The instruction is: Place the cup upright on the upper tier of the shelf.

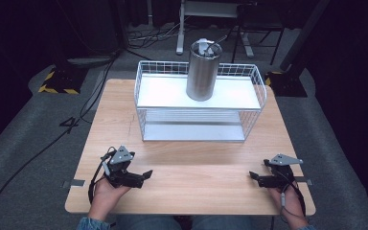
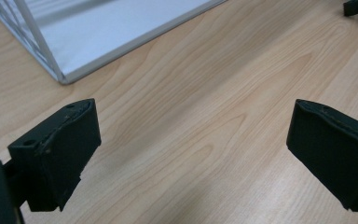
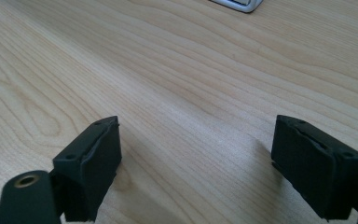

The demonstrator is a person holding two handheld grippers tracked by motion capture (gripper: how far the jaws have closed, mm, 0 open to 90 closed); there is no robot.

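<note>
**Ahead of both claws: a wire rack, a steel canister**

Beyond the left claw [image 1: 146, 174] and right claw [image 1: 252, 176], a white wire basket rack [image 1: 199, 106] stands mid-desk [image 1: 191, 184]. On its upper shelf sits an upright metal canister [image 1: 203, 72] holding pale items. Bare wood lies between claws and rack. Both claws gape wide, holding nothing.

The bench [image 1: 182, 187] is pale wood with a smooth, matt grain. At frame centre, a white wire basket [image 1: 199, 103] holds a brushed-metal canister [image 1: 202, 72] with a dull sheen. Both claws look like matt black plastic.
</note>
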